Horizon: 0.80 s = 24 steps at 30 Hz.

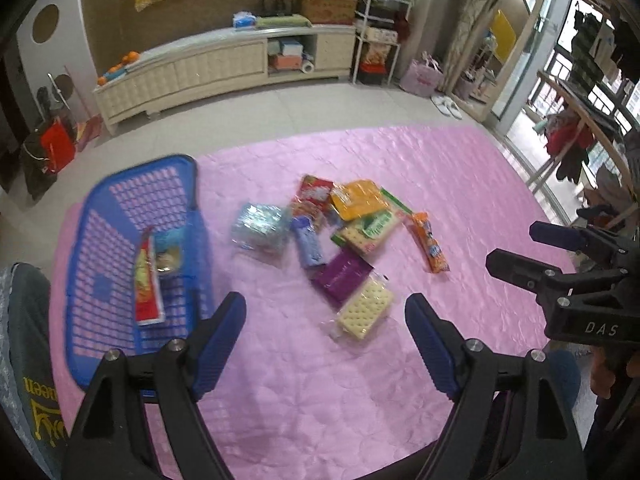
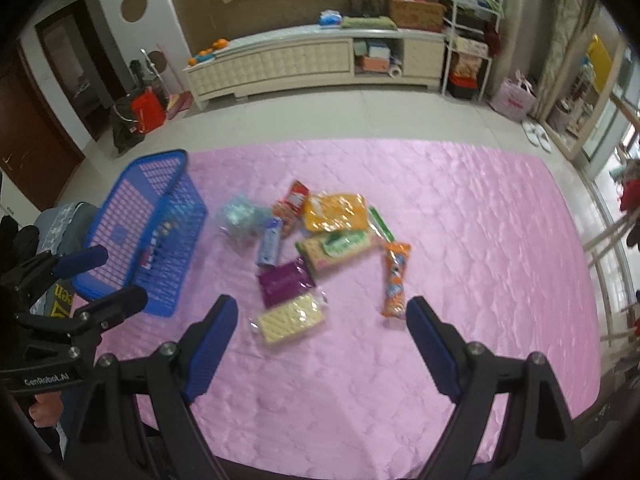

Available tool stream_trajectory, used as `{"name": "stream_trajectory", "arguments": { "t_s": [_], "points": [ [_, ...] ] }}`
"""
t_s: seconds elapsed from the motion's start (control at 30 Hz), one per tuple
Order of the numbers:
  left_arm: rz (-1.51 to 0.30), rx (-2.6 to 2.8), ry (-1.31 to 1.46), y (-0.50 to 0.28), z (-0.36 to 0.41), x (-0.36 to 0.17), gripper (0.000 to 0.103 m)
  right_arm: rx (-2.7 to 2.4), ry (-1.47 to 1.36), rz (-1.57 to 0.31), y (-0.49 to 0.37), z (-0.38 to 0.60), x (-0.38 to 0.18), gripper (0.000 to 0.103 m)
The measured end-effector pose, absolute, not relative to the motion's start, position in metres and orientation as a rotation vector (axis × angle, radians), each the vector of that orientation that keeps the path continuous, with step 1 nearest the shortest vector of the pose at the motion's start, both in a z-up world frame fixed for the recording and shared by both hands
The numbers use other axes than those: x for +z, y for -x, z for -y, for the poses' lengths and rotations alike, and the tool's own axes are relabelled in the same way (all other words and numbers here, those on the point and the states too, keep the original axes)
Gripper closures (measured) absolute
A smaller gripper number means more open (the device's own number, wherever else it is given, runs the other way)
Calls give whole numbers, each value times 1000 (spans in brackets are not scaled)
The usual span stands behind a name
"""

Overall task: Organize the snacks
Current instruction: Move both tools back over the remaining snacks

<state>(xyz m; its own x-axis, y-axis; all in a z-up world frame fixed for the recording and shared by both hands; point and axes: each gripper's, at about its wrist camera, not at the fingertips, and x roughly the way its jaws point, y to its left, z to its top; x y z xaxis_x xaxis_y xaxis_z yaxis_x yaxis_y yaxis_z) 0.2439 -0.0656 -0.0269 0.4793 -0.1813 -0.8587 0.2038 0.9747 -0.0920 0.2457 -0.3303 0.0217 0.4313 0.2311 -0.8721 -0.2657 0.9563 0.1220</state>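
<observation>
A pile of snack packs lies mid-table on the pink cloth (image 1: 320, 380): a clear cracker pack (image 1: 364, 310) nearest, a purple pack (image 1: 342, 274), a green cracker pack (image 1: 370, 230), an orange bag (image 1: 356, 198), a long orange pack (image 1: 430, 246), a blue pack (image 1: 308, 242), a pale blue bag (image 1: 260, 226). A blue basket (image 1: 120, 208) at the left holds a red-yellow pack (image 1: 146, 280) and a small pack. My left gripper (image 1: 325, 312) is open and empty, above the cloth before the pile. My right gripper (image 2: 322, 316) is open and empty, near the cracker pack (image 2: 290, 322).
The cloth's near edge is at the bottom. A cream cabinet (image 1: 224, 68) and shelves stand across the tiled floor. The right gripper shows at the right of the left wrist view (image 1: 516, 252). The left gripper shows at the left of the right wrist view (image 2: 108, 280).
</observation>
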Motion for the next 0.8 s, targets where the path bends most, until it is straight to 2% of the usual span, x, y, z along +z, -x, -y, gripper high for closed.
{"name": "stream_trajectory", "arguments": {
  "t_s": [0.8],
  "points": [
    [-1291, -347, -210, -286, 124, -177, 23, 209, -33, -1265, -262, 380, -110, 14]
  ]
}}
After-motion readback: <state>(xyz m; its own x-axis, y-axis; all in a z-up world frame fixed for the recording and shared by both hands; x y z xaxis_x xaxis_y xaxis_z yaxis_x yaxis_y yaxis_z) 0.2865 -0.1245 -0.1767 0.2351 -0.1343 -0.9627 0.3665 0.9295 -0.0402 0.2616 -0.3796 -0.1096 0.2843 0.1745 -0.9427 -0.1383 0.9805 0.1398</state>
